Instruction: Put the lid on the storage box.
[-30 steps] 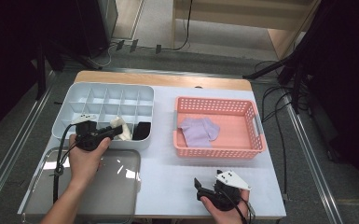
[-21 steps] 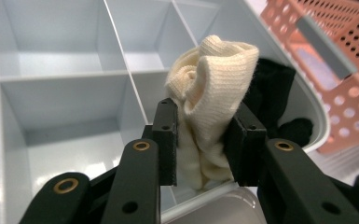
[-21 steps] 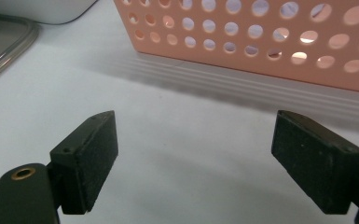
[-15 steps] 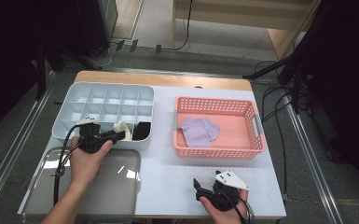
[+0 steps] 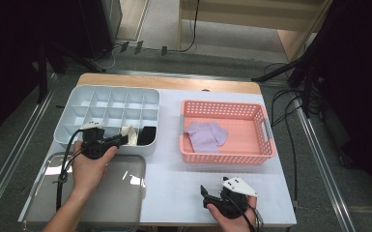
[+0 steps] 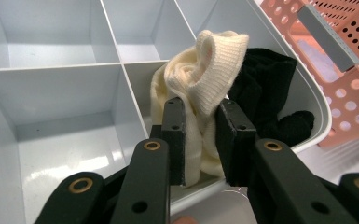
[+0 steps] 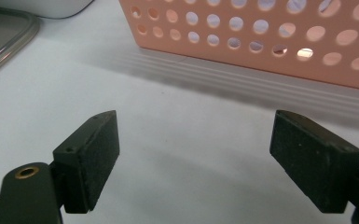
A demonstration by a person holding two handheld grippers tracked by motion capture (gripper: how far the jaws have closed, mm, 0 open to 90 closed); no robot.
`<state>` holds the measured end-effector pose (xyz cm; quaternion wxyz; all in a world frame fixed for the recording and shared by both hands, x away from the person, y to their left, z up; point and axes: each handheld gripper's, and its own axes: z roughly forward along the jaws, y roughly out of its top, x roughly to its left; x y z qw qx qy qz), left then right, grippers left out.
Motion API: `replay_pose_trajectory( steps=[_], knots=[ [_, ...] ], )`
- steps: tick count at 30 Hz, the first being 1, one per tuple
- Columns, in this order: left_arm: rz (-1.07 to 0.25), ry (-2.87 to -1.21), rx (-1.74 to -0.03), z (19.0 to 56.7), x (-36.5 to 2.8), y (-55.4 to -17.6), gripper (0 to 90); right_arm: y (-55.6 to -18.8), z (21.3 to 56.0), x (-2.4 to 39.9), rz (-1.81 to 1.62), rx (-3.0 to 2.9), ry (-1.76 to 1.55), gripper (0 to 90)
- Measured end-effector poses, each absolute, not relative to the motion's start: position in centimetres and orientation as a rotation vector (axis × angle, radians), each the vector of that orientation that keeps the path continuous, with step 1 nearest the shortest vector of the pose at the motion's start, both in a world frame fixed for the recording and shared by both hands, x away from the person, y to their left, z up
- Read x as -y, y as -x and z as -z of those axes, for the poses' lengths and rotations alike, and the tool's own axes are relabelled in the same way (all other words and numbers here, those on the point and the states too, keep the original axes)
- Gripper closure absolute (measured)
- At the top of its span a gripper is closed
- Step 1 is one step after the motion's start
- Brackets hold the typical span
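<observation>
A cream sock (image 6: 205,74) stands bunched in a front compartment of the grey divided tray (image 5: 106,94), beside a black sock (image 6: 265,79) in the neighbouring compartment. My left gripper (image 6: 200,116) reaches over the tray's front wall. Its jaws have just been closing and now pinch the cream sock's lower part between the pads. In the high view the left gripper (image 5: 121,139) sits at the tray's front edge, next to the cream sock (image 5: 130,134) and the black sock (image 5: 147,135). My right gripper (image 7: 196,158) rests open on the white table, with nothing between its jaws.
A pink perforated basket (image 5: 222,159) stands right of the tray with a lilac cloth (image 5: 207,135) inside; its wall (image 7: 261,37) rises just ahead of the right gripper (image 5: 207,194). A clear lid (image 5: 121,193) lies at the front left under my left forearm.
The left gripper's jaws have drawn in on the cream sock. Both hands stay where they were.
</observation>
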<state>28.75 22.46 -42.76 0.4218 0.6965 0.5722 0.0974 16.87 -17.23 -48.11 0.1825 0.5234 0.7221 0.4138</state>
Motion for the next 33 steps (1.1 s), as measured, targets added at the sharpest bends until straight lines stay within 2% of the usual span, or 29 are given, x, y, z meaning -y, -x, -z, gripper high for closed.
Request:
replay_pose_trajectory(
  steps=[5, 8, 9, 13, 15, 18, 20, 28, 31, 33],
  knots=[
    [-0.274, -1.703, -1.412, 42.2, -22.6, -28.5, 54.8, -16.8, 48.0, 17.3, -1.172, -2.038, -1.473, 16.2],
    [-0.277, -1.67, -1.405, 41.9, -22.7, -28.6, 54.5, -16.9, 48.1, 17.4, -1.171, -2.038, -1.482, 16.3],
    [-0.271, -1.681, -1.407, 41.9, -22.5, -28.8, 56.3, -16.9, 48.1, 17.4, -1.171, -2.036, -1.484, 16.3],
    [-0.262, -1.712, -1.409, 42.1, -22.1, -28.9, 76.3, -16.9, 48.0, 17.4, -1.179, -2.037, -1.479, 16.6],
    [-0.274, -1.717, -1.404, 42.1, -22.0, -28.6, 76.9, -16.8, 48.0, 17.4, -1.179, -2.033, -1.482, 16.9],
    [-0.303, -1.7, -1.368, 41.8, -22.1, -27.9, 68.8, -16.7, 47.8, 17.5, -1.192, -2.012, -1.475, 18.0],
    [-0.314, -1.694, -1.355, 41.6, -22.1, -27.6, 57.1, -16.7, 47.6, 17.5, -1.193, -2.007, -1.474, 18.1],
    [-0.296, -1.708, -1.263, 41.2, -21.7, -25.5, 29.4, -16.8, 46.7, 17.3, -1.219, -1.999, -1.441, 20.0],
    [-0.313, -1.703, -1.261, 41.4, -21.9, -24.8, 16.2, -16.9, 46.4, 17.1, -1.228, -1.997, -1.425, 20.0],
    [-0.317, -1.691, -1.25, 41.5, -22.0, -24.4, 13.3, -17.0, 46.3, 16.9, -1.234, -1.996, -1.42, 20.0]
  ],
)
